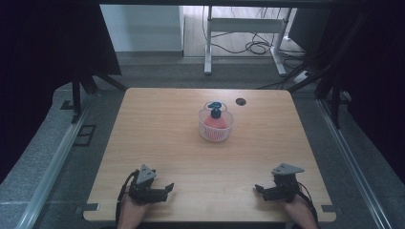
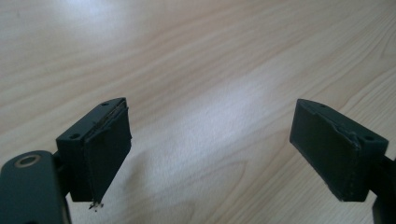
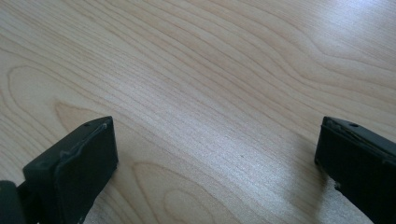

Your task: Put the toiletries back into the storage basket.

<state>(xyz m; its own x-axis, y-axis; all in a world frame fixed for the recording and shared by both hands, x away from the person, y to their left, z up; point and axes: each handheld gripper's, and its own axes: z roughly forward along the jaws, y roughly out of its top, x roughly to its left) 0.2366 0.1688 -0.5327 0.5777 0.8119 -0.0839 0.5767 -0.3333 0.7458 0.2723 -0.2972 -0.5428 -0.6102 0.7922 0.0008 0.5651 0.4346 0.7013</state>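
A small clear round basket [image 1: 216, 125] with a white slotted wall stands on the wooden table [image 1: 157, 133], toward the back middle. Inside it sits a red object with a black top and a blue piece [image 1: 216, 117]. My left gripper [image 1: 168, 190] rests near the table's front left edge, open, jaws pointing right. My right gripper [image 1: 259, 189] rests near the front right edge, open, jaws pointing left. In the left gripper view the gripper [image 2: 210, 149] has bare wood between its jaws. The right gripper view shows the same for that gripper [image 3: 215, 163].
A dark round hole [image 1: 240, 101] is set in the table near its back edge. Beyond the table are a white desk frame [image 1: 246, 33] and loose cables on the floor. Black tripod legs stand at both sides.
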